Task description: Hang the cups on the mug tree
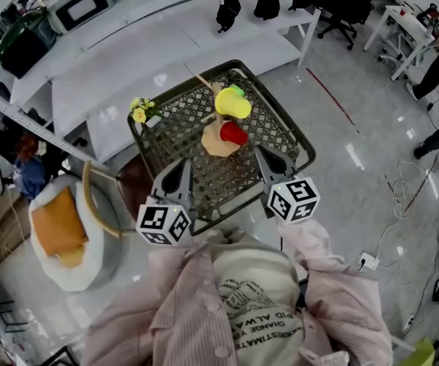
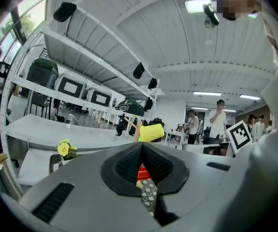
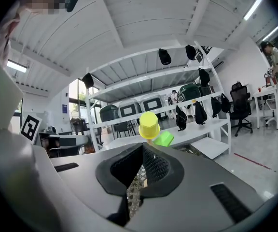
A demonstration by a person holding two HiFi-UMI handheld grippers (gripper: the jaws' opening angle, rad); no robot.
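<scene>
Head view: mug tree stock check, both grippers idle

Item 1, mug tree [image 1: 219, 139]: wooden, standing about the middle of the mesh table [image 1: 175, 132]. I count three cups on or at it. The yellow cup [image 1: 233, 104] hangs high on a peg. The green cup [image 1: 239, 91] sits just behind it, also up on the tree. The red cup [image 1: 233, 133] is low, over the wooden base, and I cannot tell whether it hangs from a low peg or rests on the base. I see no other cup on the table, so I judge the hanging done or all but done. The red cup is the one thing I would check.

Item 2, left gripper [image 1: 183, 166]: jaws closed together with nothing between them, held at the near edge of the table.

Item 3, right gripper [image 1: 260, 155]: likewise closed and empty, near the base on its right, touching no cup.

Item 4, surface: black wire mesh with a raised rim, and a small pot of yellow flowers [image 1: 139, 111] at its far left corner.

Item 5, room: glossy grey floor [image 1: 357, 113] with a red line [image 1: 330, 97]. Long white shelves [image 1: 128, 36] carry boxy appliances [image 1: 82, 6] and hanging black bags [image 1: 228, 8]. Office chairs [image 1: 341, 14] stand at the far right, and a seat with an orange cushion [image 1: 56, 223] is at my left. People [image 2: 218, 122] stand in the background of the left gripper view.
</scene>
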